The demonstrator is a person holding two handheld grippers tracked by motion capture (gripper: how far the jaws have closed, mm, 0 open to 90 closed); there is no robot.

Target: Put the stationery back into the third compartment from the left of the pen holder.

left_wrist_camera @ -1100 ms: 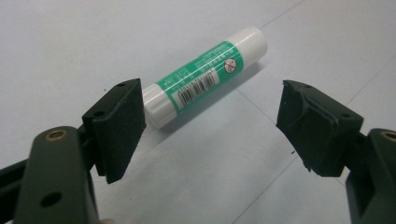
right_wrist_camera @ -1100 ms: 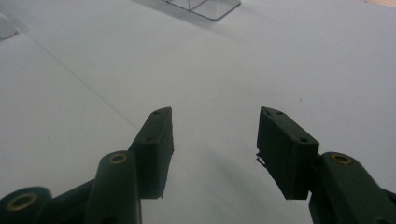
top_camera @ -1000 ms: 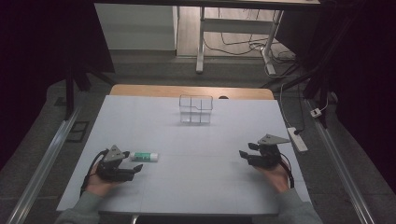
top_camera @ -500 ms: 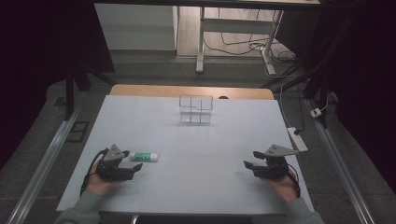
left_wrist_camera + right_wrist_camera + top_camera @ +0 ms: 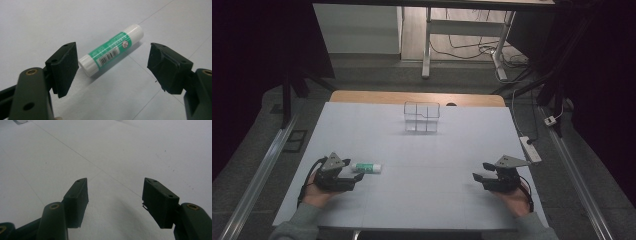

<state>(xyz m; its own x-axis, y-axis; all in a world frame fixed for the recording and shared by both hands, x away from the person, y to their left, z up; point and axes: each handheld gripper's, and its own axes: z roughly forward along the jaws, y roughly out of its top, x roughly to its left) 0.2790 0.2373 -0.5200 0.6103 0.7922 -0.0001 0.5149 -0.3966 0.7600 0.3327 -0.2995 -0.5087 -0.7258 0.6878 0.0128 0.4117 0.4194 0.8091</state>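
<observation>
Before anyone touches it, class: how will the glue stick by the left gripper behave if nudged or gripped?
The glue stick lies on its side and is round, so it will probably roll on the smooth table. Its glossy plastic may slip between pads. It looks stiff and likely light.

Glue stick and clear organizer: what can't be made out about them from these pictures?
- Glue stick: the label print is too small and blurred in the left gripper view, and tiny in the high view; its underside lies against the table.
- Clear organizer: too small and see-through in the high view to tell whether its compartments hold anything.
- Left gripper: its body is cut off by the bottom edge.
</observation>
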